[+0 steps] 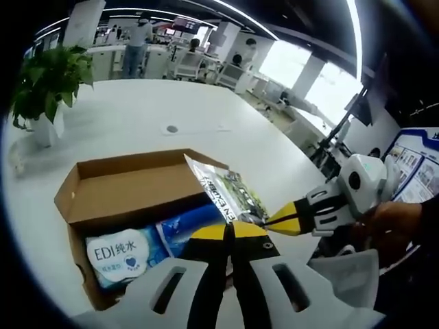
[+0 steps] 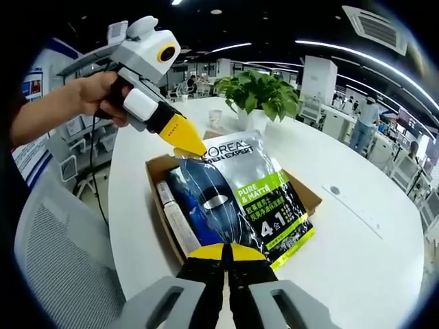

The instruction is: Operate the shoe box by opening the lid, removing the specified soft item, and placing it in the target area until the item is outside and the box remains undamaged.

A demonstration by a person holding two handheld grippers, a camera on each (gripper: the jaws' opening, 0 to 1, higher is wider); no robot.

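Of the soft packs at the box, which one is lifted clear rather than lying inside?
The silver L'Oreal pouch, pinched by the right gripper and held above the open cardboard box. The white EDI pack lies inside.

- The silver pouch carries "L'OREAL MEN EXPERT" along its top edge, the first letter hidden behind a yellow jaw tip.
- Its green band reads "PURE & MATTE", with small Chinese lines beneath it that are too fine to read.
- Lower on the same pouch stands a large "4 合 1".
- A white round label on the blue pack in the cardboard box reads "EDI纯水".
- In the left gripper view the pouch's print is seen edge-on; only "EXPERT" can be made out.
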